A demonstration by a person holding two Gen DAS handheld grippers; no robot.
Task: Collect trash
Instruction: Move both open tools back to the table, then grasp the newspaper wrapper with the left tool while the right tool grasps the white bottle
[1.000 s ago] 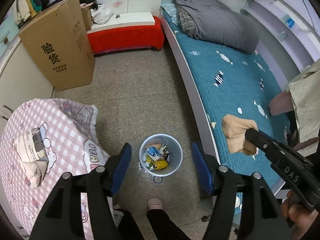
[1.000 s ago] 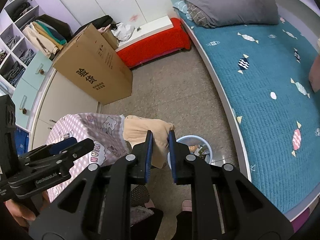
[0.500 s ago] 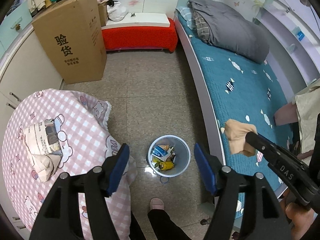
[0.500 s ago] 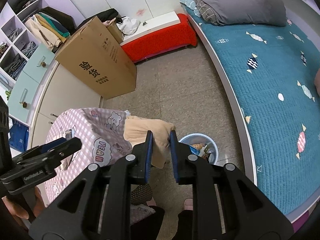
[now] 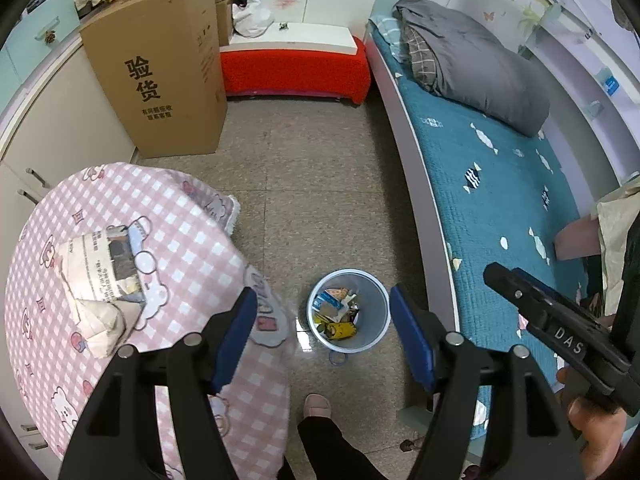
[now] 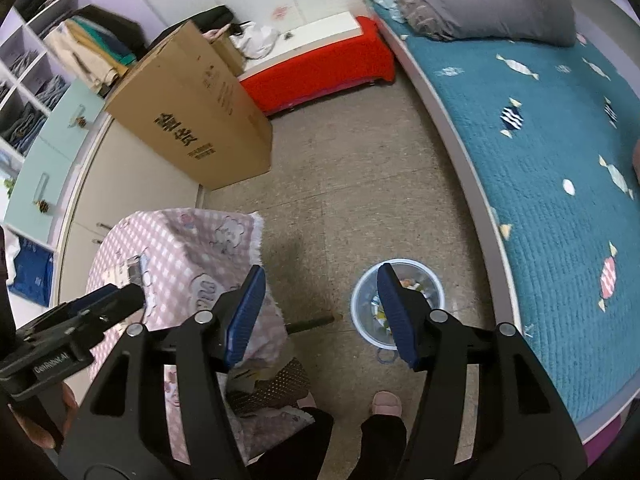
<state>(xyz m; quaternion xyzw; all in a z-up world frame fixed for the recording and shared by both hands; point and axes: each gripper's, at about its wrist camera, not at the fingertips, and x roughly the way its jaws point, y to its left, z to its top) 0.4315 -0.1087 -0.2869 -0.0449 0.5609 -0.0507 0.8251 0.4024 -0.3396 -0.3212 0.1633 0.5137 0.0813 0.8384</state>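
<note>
A small pale-blue trash bin [image 5: 376, 320] stands on the floor between table and bed, holding several wrappers. My left gripper [image 5: 322, 300] hangs open above it with nothing between its blue pads. A folded newspaper [image 5: 100, 268] lies on the pink checked tablecloth [image 5: 180, 232] to the left of that gripper. My right gripper [image 6: 322, 274] has its jaws opening, and nothing is between them. Its right finger [image 6: 394, 308] overlaps the bin [image 6: 436, 292]. The tan wad it held shows in neither view. Each gripper appears in the other's view: the right gripper [image 5: 504, 276], the left gripper [image 6: 120, 298].
A bed with a teal cover [image 5: 500, 184] and a grey duvet [image 5: 472, 64] runs along the right. A tall cardboard box [image 5: 160, 72] and a red bench [image 5: 292, 64] stand at the back. The person's slippered foot [image 5: 318, 406] and a blue ring [image 5: 338, 359] are near the bin.
The right gripper's jaws have spread apart and the tan wad it gripped is gone from between them. The left gripper has shifted, so the table and newspaper fill more of its view.
</note>
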